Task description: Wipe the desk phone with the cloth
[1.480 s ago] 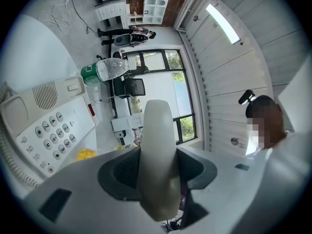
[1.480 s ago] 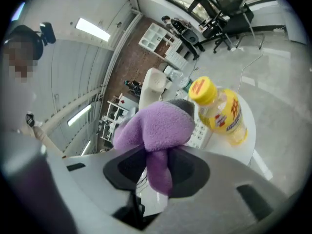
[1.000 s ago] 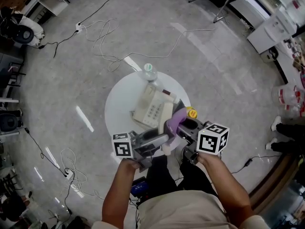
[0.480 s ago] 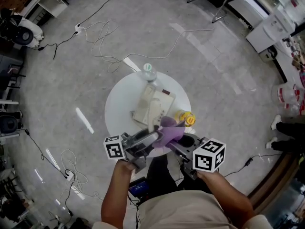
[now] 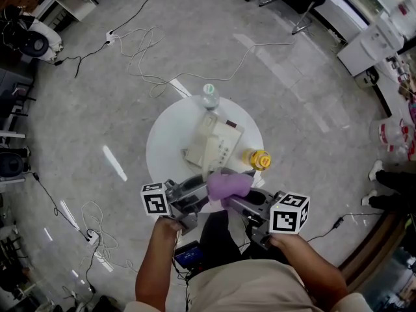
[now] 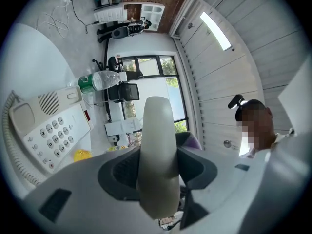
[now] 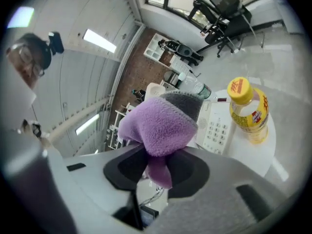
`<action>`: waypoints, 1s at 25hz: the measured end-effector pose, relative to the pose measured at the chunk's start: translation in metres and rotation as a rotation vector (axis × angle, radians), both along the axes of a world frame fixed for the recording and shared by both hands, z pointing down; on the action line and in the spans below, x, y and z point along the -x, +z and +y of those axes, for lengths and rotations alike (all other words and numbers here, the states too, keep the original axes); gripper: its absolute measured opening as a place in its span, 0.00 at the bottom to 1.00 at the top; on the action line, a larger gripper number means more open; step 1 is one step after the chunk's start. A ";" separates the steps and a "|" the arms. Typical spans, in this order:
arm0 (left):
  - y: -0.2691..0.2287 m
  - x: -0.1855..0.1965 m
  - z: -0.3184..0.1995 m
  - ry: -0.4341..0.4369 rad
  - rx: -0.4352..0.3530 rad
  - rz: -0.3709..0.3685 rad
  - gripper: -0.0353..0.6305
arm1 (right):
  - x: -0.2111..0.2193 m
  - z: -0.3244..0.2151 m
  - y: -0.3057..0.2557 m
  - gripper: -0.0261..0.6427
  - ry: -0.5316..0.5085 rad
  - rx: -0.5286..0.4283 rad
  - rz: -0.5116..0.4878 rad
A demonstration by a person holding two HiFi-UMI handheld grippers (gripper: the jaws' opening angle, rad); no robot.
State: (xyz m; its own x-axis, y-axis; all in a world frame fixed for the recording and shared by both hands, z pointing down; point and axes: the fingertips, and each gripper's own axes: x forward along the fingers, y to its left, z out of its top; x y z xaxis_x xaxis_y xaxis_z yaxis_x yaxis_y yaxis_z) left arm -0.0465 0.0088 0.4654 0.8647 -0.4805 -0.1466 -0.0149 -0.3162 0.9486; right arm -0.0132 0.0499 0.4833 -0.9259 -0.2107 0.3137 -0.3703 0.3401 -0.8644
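I have the left claw [image 6: 156, 172] pinching the cream handset [image 6: 157, 130] across its middle, both pads pressed on it. The handset is off the cradle and sticks out past the jaws. The right claw [image 7: 156, 167] has just been squeezing tighter, and it pinches the purple cloth [image 7: 158, 123]. A narrow tail of the cloth is caught between the pads and the rest is bunched out in front.

From the head camera, the phone [image 5: 221, 142] lies near the middle of the round white table [image 5: 166, 142], a little toward 1 o'clock, with its keypad up. A clear water bottle [image 5: 208, 96] with a green cap stands at the table's 12 o'clock edge. A yellow bottle [image 5: 259, 159] stands at about 4 o'clock, just beside the phone's right side. Both claws sit at the 6 o'clock edge, close together, the left at about 7 and the right at about 5. The cloth hangs between them, over the near rim, short of the phone's body.
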 end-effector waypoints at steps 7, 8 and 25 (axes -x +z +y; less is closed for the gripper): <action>-0.004 -0.022 0.034 0.083 -0.008 -0.037 0.37 | 0.002 -0.048 -0.013 0.20 0.082 -0.069 0.016; -0.006 -0.021 0.035 0.073 -0.006 -0.028 0.37 | 0.003 -0.050 -0.016 0.20 0.078 -0.085 0.026; 0.038 0.007 0.050 -0.009 -0.011 -0.490 0.37 | 0.066 -0.008 -0.075 0.20 -0.517 -0.923 0.636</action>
State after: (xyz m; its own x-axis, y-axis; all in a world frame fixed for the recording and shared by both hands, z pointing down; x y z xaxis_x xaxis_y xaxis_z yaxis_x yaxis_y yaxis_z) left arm -0.0539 0.0590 0.5039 0.8289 -0.4892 0.2713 -0.4613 -0.3236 0.8261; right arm -0.0796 0.0414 0.4079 -0.7036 -0.2466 0.6665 -0.2780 0.9586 0.0612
